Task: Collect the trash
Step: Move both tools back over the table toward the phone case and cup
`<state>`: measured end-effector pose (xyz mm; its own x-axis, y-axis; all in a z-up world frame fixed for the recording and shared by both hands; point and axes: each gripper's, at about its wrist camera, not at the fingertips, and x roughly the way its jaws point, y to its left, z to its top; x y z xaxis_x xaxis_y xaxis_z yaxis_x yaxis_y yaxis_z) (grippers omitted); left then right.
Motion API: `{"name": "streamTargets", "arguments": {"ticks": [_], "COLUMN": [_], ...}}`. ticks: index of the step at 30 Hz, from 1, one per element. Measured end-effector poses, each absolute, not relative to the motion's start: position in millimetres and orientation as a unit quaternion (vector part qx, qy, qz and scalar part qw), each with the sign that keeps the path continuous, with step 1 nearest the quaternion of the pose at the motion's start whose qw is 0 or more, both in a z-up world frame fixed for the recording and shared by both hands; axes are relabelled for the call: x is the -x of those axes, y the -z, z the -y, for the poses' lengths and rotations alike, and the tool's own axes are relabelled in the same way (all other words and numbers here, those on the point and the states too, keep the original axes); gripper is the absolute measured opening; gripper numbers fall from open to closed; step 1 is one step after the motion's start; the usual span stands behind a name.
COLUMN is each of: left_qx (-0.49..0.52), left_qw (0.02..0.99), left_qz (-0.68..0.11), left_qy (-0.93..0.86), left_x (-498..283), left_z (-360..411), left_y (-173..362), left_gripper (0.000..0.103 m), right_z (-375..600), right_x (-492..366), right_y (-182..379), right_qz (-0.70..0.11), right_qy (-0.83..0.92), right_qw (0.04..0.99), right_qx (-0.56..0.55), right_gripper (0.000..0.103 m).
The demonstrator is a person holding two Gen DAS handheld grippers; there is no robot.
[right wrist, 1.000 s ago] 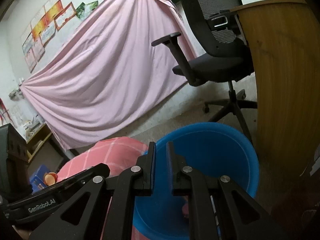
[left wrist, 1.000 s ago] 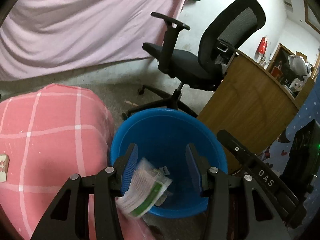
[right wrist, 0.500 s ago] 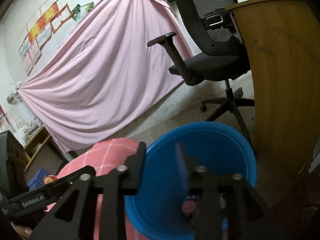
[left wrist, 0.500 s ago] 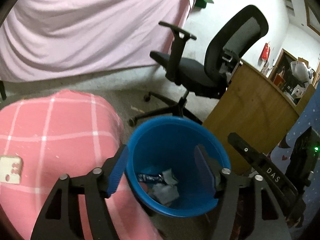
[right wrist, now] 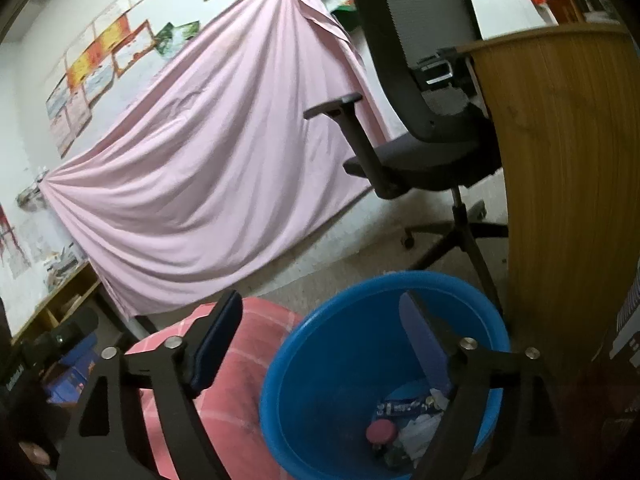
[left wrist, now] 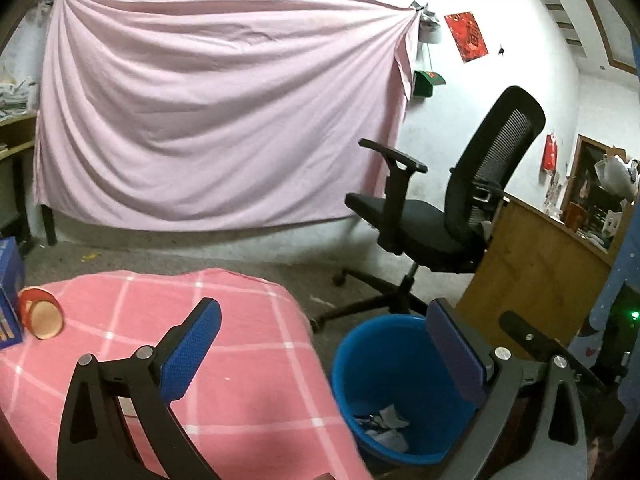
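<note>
1. Left hand-held gripper [left wrist: 326,346]: jaws had just been opening, stood wide, nothing between the pads. It hung over the edge of the pink checked tabletop [left wrist: 240,360].
2. Right hand-held gripper [right wrist: 320,344]: jaws had just been opening too, wide and empty, poised above the blue bin [right wrist: 320,360].
3. Bin sat on the floor against the tabletop's right edge, with wrappers [right wrist: 408,408] and a pink cap [right wrist: 380,432] lying at the bottom.
4. Likely next piece: a red paper cup [left wrist: 40,314] on its side on the tabletop, far left in the left view, touching a blue box [left wrist: 8,292].
5. Cup's long axis ran roughly toward the camera, open end facing it.
6. Judgement: cup lay left of the left gripper, so the left hand was nearer; the right would have had to cross over.
</note>
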<state>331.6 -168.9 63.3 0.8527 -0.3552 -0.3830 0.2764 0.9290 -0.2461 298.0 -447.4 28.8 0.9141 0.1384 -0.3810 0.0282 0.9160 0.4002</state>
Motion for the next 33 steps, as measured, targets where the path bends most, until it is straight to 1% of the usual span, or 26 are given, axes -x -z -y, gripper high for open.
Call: {"name": "streamTargets", "arguments": {"ticks": [1,3,13,25,33], "left_qx": [0.091,0.088,0.075,0.057,0.056], "left_qw": [0.96,0.962,0.974,0.99,0.992], "left_qz": [-0.212,-0.205,-0.177,-0.118,-0.115], "left_qy": [0.162,0.157,0.122,0.05,0.017], "left_x": [-329.8,-326.8,-312.4,-279.2,-265.6], "left_z": [164.5,158.6,119.3,60.0,13.9], "left_y": [-62.4,-62.0,-60.6,-52.4,-44.3], "left_gripper": [0.101,0.101,0.101,0.101,0.101], "right_z": [445.5,442.3,414.3,357.5,309.0], "right_x": [-297.2,-295.9,-293.7,-290.2,-288.8], "right_y": [-30.3,-33.6,-50.0,-63.8,-70.4], "right_qz": [-0.201,-0.19,-0.146,-0.111,-0.096], "right_qy": [-0.028,-0.031,-0.046,-0.075,-0.107], "right_qw": [0.958,0.961,0.973,0.982,0.985], "right_qx": [-0.2,-0.196,-0.171,-0.131,-0.095], "right_gripper": [0.088,0.103,0.103,0.103,0.103]}}
